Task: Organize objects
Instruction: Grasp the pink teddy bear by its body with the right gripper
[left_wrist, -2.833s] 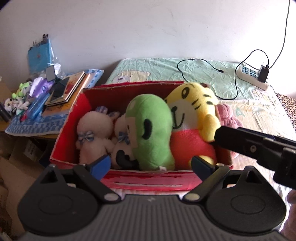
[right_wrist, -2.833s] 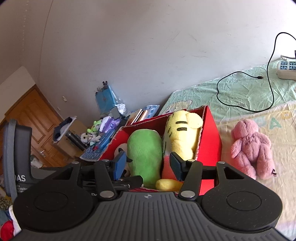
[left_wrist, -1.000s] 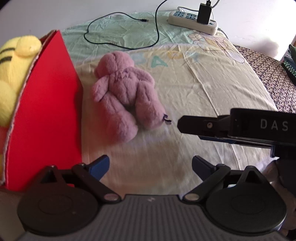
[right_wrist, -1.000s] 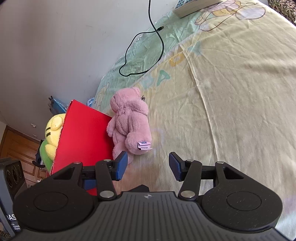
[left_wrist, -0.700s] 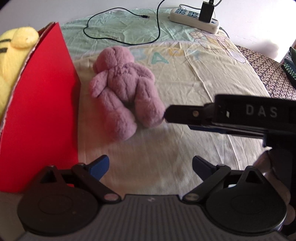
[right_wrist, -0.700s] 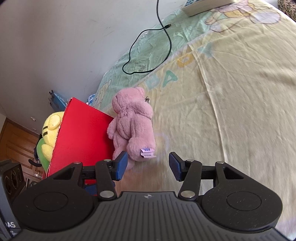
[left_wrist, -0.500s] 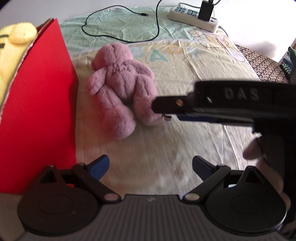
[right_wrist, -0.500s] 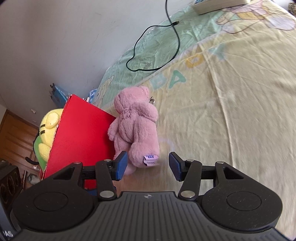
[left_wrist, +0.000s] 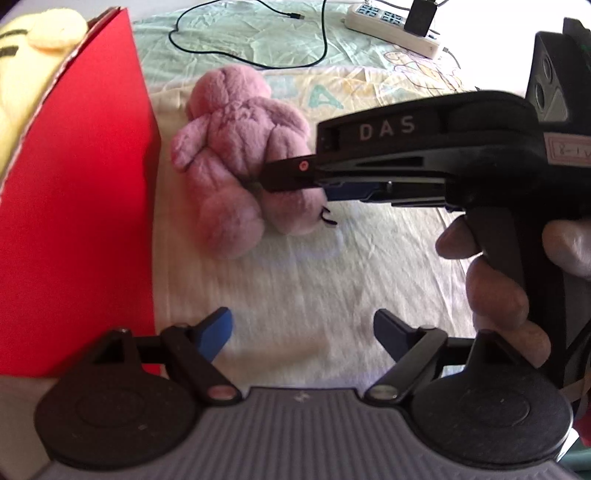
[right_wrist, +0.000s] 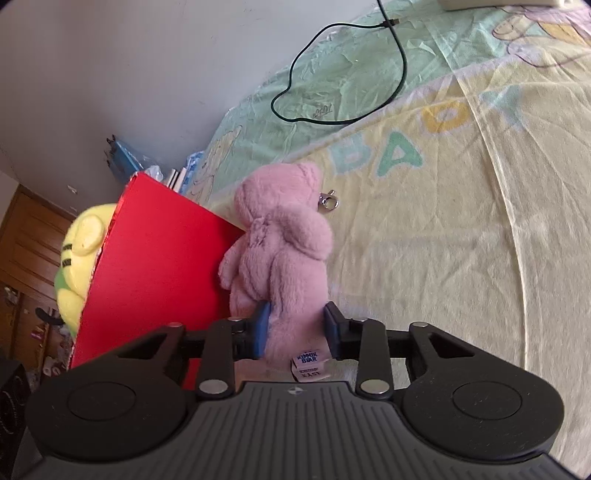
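At the far left of the right wrist view a yellow tiger toy (right_wrist: 79, 254) pokes up out of a red box (right_wrist: 155, 280) that stands on the bed sheet (right_wrist: 461, 229). Behind the box, against the wall, a blue bag (right_wrist: 123, 164) and some books are visible. Just to the right of the box lies a pink teddy bear (right_wrist: 284, 254), face down on the sheet, its head pointing away and one arm touching the box's side. A small metal clip (right_wrist: 328, 201) lies beside its head.

The right gripper (right_wrist: 295, 328) has its two blue-tipped fingers on either side of the bear's near leg, narrowed and pressing into the fur, so it has hold of the bear; a white label hangs from the leg just below the fingers. In the left wrist view this gripper reaches in from the right, held by a hand (left_wrist: 498, 280).

The left gripper (left_wrist: 301, 328) hangs over bare sheet nearer than the bear, its fingers spread wide with nothing between them.

Farther off, a black cable (right_wrist: 332, 70) curls across the green part of the sheet, and a white power strip (left_wrist: 391, 26) lies at the far right.
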